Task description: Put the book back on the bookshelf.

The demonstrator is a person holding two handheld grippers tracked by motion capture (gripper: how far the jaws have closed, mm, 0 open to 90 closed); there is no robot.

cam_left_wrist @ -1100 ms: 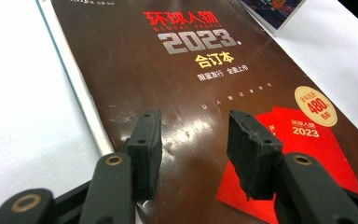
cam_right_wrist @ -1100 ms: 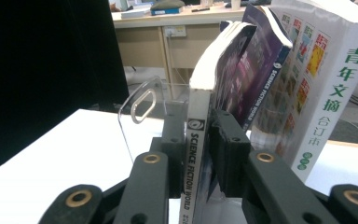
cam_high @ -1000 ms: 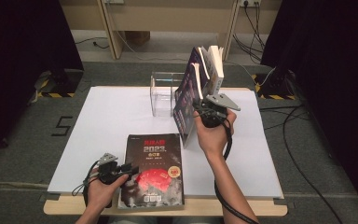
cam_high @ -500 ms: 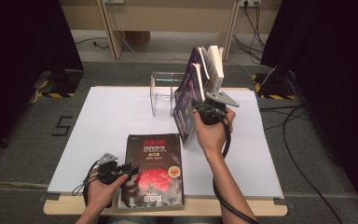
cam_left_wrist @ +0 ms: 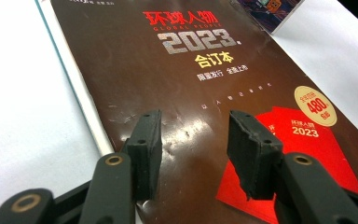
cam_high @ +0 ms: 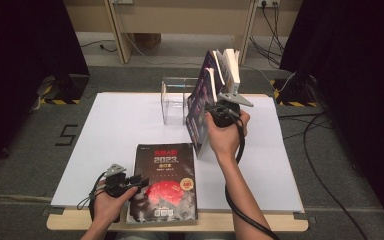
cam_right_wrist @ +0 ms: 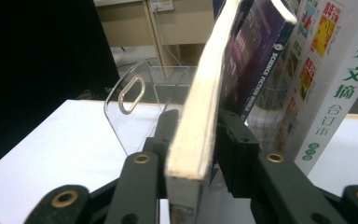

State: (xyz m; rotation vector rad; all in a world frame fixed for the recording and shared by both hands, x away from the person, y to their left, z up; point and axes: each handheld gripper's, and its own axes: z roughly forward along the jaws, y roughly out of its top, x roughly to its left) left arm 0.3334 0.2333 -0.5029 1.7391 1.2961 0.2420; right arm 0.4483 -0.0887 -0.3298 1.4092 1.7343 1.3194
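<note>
Right gripper [cam_high: 219,111] jaws just closing on purple book [cam_right_wrist: 200,116], lifted, tilted; left gripper [cam_high: 135,181] half-open, empty, seemingly resting over dark magazine [cam_high: 166,185]; white table [cam_high: 115,130].

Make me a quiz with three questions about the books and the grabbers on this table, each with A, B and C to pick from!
1. Where does the dark 2023 book lie?
A. Flat on the white table, near the front edge
B. Inside the clear holder
C. On the floor

2. What colour are the big title letters at the top of that book's cover?
A. Green
B. Red
C. Blue

3. What is the right gripper doing?
A. Hanging open over the table
B. Lying on the table
C. Clamping a purple-covered book by its page edge

Answers:
1 A: the high view shows it flat by the left gripper.
2 B: the left gripper view shows red letters above the silver 2023.
3 C: the right gripper view shows both jaws pressing the book's cream pages, beside the clear holder.
</note>
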